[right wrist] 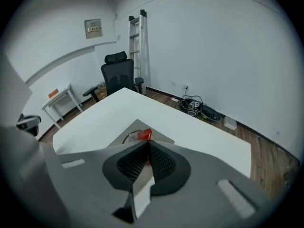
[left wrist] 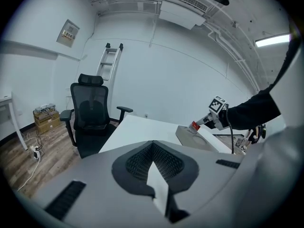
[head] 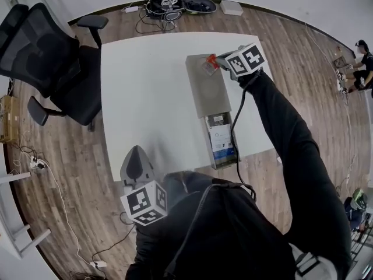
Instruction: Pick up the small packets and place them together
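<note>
Box [head: 205, 92] — packets [head: 222, 140] at near end; right gripper [head: 217, 58] pinches red packet [head: 210, 63].

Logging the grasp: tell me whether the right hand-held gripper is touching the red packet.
Touching. The right gripper view shows the right hand-held gripper with jaws shut on the red packet, its end poking past the tips.
</note>
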{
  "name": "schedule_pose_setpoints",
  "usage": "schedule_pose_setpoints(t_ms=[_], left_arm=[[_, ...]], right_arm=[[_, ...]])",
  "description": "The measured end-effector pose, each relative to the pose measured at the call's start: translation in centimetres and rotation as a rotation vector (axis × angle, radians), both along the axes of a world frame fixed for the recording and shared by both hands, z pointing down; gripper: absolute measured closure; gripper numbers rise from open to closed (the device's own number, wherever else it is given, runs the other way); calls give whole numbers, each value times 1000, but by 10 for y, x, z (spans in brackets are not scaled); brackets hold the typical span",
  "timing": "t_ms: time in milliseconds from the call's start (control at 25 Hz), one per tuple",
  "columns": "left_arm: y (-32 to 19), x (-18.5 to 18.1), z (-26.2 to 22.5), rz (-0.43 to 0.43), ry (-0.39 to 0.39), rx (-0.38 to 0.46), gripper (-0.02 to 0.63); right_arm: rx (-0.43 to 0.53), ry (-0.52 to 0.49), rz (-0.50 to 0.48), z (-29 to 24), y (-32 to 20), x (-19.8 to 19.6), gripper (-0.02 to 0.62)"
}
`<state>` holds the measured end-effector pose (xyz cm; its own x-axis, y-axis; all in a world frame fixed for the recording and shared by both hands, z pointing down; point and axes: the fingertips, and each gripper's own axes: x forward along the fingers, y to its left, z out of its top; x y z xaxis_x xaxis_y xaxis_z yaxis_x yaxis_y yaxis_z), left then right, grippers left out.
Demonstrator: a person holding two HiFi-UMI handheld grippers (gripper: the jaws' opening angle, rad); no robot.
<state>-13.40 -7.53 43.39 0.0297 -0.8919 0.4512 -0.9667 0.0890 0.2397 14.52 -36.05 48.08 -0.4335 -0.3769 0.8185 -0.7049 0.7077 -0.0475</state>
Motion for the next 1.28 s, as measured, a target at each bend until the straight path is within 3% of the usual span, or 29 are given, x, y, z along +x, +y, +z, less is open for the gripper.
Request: schedule_pose_setpoints(t_ms=[280, 320, 400, 520, 680, 800, 920, 1080, 1280], left_arm=[[-1, 4, 5, 3, -1, -11, 607], [0, 6, 6, 3, 0, -12, 607], [0, 8, 6, 6, 3, -5, 607], [-7, 11, 5, 19, 10, 21, 607], [-11, 18, 12, 49, 3, 13, 607], [-16, 28, 10, 78, 2, 22, 607], [-19, 34, 5, 102, 0, 40, 607], [-16, 40, 2, 112, -1, 42, 607], [-5, 45, -1, 121, 5, 36, 607]], right_arm=[[-80, 28, 146, 32, -19, 5, 574], [-90, 10, 149, 34, -18, 5, 564], [-107, -46, 145, 33, -14, 3, 475], [-37, -124, 127, 6, -13, 5, 462], [109, -149, -39, -39, 33, -2, 460], [151, -117, -164, -49, 89, -5, 457], [111, -57, -276, -33, 149, -6, 451], [48, 121, -476, 10, 221, -1, 432], [-33, 222, -612, 45, 255, -2, 420]])
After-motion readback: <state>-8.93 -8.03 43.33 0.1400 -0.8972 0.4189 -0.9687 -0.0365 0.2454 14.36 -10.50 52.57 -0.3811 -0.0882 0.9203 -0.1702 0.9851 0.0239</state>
